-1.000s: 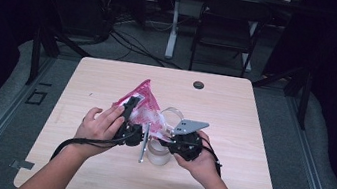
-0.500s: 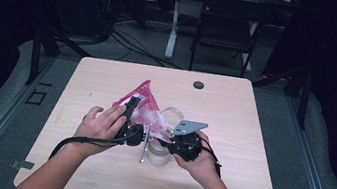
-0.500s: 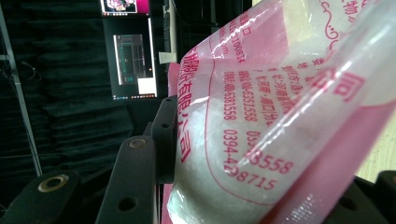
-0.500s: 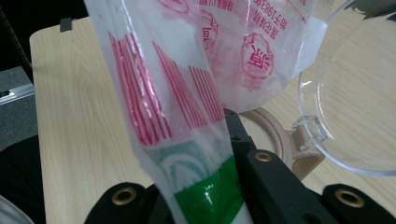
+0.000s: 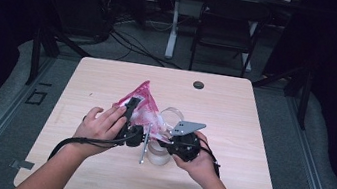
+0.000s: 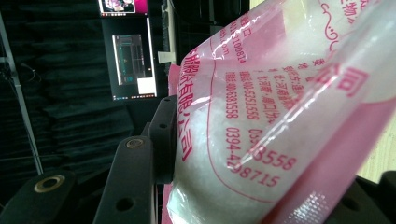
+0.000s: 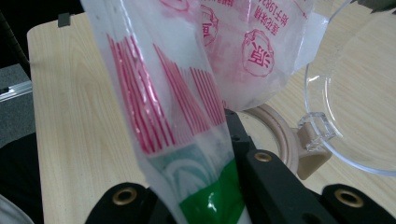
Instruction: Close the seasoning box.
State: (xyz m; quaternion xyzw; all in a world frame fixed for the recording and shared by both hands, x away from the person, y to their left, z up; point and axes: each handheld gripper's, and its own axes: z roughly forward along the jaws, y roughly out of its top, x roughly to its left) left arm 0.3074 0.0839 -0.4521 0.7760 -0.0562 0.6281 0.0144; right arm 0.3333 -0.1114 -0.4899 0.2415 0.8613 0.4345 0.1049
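A pink and white plastic bag of white powder is held above the middle of the table. My left gripper is shut on the bag's full body, with one black finger pressed against its side. My right gripper is shut on a flat edge of the bag printed with red stripes and green. Below the bag stands a clear jar with a beige rim, and its hinged clear lid is swung open.
A thin metal utensil lies beside the jar. A small black round disc sits at the table's far edge. A folding chair and cables stand on the floor beyond the table.
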